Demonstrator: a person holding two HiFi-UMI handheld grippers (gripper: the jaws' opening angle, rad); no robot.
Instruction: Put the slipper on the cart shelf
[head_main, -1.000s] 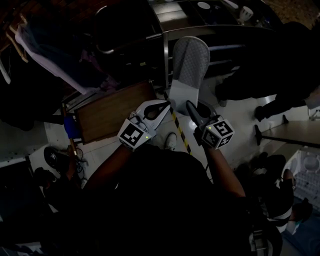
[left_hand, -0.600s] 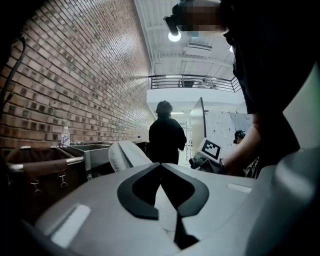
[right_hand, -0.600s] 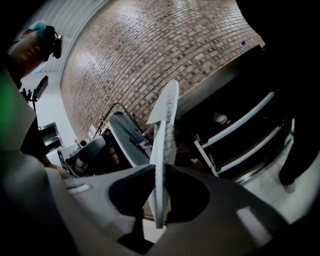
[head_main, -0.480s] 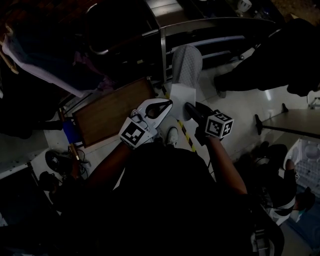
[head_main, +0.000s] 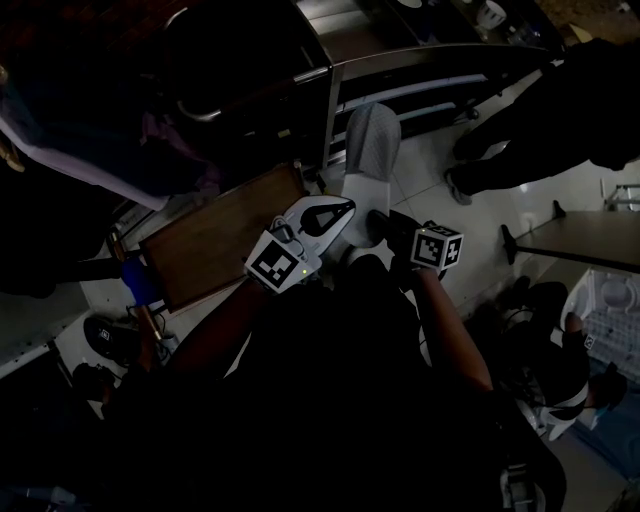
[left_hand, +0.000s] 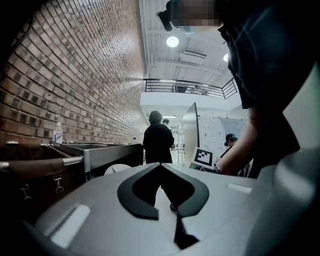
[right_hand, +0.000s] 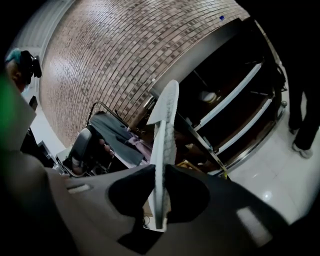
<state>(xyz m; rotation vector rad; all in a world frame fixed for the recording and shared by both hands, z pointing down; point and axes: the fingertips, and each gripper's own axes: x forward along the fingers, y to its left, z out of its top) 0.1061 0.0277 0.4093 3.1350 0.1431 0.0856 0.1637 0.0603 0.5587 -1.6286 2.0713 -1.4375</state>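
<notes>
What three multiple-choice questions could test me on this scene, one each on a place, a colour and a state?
1. Where is the slipper? A. clamped in the right gripper; B. on a chair; C. inside a box.
2. What colour is the slipper? A. red; B. light grey and white; C. black.
3. How do the left gripper's jaws stand? A. wide apart; B. together, empty; C. closed on a cloth.
Answers: 1 A, the right gripper view shows its jaws pinching the slipper; 2 B, it looks pale in both views; 3 B, the tips meet with nothing between.
</notes>
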